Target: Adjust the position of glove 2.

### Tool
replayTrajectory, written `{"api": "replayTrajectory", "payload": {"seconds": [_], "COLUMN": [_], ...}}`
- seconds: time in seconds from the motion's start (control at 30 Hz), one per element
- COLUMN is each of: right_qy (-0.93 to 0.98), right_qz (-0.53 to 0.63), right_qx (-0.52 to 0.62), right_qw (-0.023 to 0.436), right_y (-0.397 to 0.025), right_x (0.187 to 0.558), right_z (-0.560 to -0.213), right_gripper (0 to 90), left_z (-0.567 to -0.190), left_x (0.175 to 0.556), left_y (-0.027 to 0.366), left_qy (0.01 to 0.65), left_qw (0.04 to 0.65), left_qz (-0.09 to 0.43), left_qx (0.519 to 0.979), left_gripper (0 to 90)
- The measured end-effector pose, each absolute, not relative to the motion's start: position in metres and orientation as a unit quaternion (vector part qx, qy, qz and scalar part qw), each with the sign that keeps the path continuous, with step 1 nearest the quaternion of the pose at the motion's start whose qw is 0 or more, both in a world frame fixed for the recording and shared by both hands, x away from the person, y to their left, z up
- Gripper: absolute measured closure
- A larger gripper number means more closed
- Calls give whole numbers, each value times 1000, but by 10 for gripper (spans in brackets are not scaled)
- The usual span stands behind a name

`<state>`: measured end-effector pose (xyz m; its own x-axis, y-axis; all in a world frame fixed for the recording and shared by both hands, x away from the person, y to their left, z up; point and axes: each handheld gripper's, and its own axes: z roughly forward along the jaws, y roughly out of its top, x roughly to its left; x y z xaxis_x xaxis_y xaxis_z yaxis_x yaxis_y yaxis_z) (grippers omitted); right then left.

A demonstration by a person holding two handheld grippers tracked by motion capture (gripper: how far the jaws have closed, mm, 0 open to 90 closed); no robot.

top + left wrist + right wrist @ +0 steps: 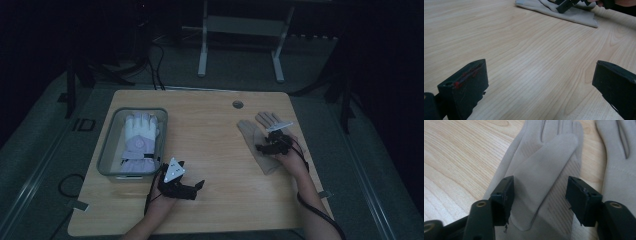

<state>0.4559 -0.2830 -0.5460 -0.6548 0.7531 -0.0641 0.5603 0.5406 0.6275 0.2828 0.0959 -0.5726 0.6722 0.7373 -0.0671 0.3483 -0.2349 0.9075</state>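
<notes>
Two beige gloves lie flat on the right of the wooden table. The nearer beige glove (256, 142) (544, 175) has its thumb folded over the palm. The second beige glove (268, 119) (621, 170) lies just beyond it. My right gripper (267, 148) (540, 197) is open, low over the nearer glove, its jaws standing on either side of the folded thumb. My left gripper (199, 186) (539, 82) is open over bare wood near the front of the table, with nothing between its jaws. A white and lilac padded glove (139, 142) lies in a grey bin (107, 145) at the left.
A round cable hole (238, 104) sits near the table's far edge. Bare wood (210, 145) stretches between the bin and the beige gloves. A white frame stand (240, 35) is on the floor behind the table. Cables trail from both grippers toward the front edge.
</notes>
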Motion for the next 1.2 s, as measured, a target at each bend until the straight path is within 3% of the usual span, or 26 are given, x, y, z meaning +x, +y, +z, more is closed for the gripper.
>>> {"api": "replayTrajectory", "payload": {"seconds": [0.2, 0.4, 0.73, 1.2], "right_qy": [856, 853, 816, 775], "right_qz": [290, 271, 293, 383], "right_qx": [398, 416, 476, 480], "right_qw": [158, 160, 146, 149], "right_y": [-281, -268, -256, -200], "right_x": [454, 448, 442, 434], "right_z": [-545, -542, -536, -477], "right_gripper": [543, 759, 797, 799], "left_z": [-573, -575, -578, -578], "left_x": [282, 281, 276, 274], "left_y": [95, 92, 82, 84], "left_qy": [354, 350, 338, 343], "left_qw": [506, 501, 496, 502], "left_qz": [190, 186, 200, 207], "left_qx": [763, 769, 774, 766], "left_gripper": [5, 5, 5, 5]}}
